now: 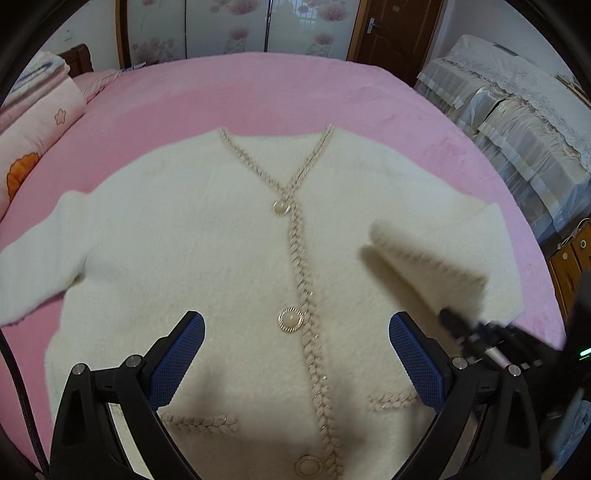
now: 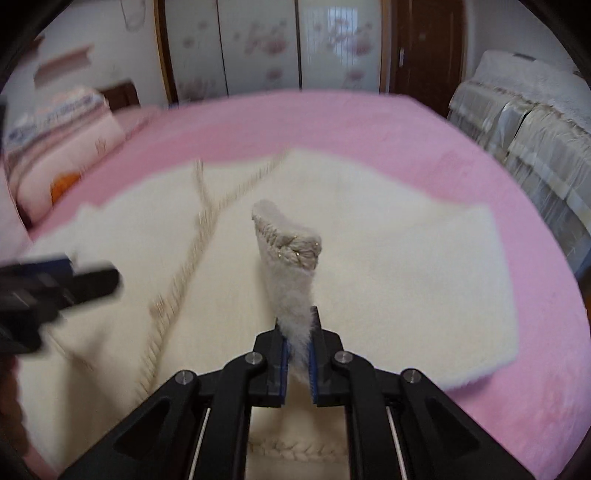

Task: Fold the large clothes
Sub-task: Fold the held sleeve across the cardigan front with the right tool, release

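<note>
A fluffy cream cardigan (image 1: 221, 266) with beige braided trim and round buttons lies front up on the pink bed (image 1: 258, 92). My left gripper (image 1: 295, 343) is open and empty, hovering over the cardigan's lower front near the middle button (image 1: 291, 319). My right gripper (image 2: 297, 332) is shut on the cardigan's right sleeve cuff (image 2: 291, 243) and holds it lifted over the body. In the left wrist view the lifted sleeve (image 1: 428, 258) shows blurred at the right. The cardigan (image 2: 406, 277) also fills the right wrist view. The left sleeve (image 1: 33, 266) lies spread out.
A folded pink quilt (image 1: 37, 122) lies at the bed's left edge. Covered furniture (image 1: 517, 122) stands to the right of the bed. A wardrobe with flowered doors (image 1: 229, 26) and a wooden door (image 1: 391, 29) stand behind.
</note>
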`<control>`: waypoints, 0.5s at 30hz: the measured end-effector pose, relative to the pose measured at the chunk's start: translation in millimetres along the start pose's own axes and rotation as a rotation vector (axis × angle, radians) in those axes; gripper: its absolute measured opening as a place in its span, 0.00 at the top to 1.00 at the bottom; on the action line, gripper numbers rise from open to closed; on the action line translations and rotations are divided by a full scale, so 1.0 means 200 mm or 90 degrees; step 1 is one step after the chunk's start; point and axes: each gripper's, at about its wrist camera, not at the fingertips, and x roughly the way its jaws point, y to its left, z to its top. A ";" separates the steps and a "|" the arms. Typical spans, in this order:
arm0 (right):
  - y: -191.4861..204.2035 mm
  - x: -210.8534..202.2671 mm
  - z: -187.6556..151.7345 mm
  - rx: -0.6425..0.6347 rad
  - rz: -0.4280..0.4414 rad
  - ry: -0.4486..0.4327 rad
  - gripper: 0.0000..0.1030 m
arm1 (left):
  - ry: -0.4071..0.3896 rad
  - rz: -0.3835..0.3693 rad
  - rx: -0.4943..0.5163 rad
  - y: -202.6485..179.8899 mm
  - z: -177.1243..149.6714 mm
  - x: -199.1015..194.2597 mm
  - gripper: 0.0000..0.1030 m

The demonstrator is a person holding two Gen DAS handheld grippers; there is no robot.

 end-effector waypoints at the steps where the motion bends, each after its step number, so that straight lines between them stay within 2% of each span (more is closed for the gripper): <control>1: 0.02 0.05 -0.05 -0.005 -0.005 0.026 0.87 | 0.005 -0.002 -0.001 0.01 -0.01 0.01 0.03; 3: 0.04 0.08 -0.10 -0.008 -0.022 0.046 0.87 | 0.011 -0.007 0.001 0.01 -0.03 0.02 0.03; 5: 0.05 0.05 -0.12 -0.008 -0.025 0.034 0.79 | 0.013 -0.007 0.008 0.00 -0.05 0.03 0.03; 7: 0.04 0.01 -0.12 0.002 -0.014 0.036 0.58 | 0.015 -0.009 0.015 -0.01 -0.06 0.04 0.03; 8: 0.05 0.00 -0.12 0.005 -0.012 0.035 0.54 | 0.015 -0.011 0.017 -0.02 -0.06 0.04 0.03; 15: 0.05 -0.09 -0.14 0.025 0.005 0.025 0.52 | 0.023 -0.027 0.028 -0.08 -0.08 0.04 0.03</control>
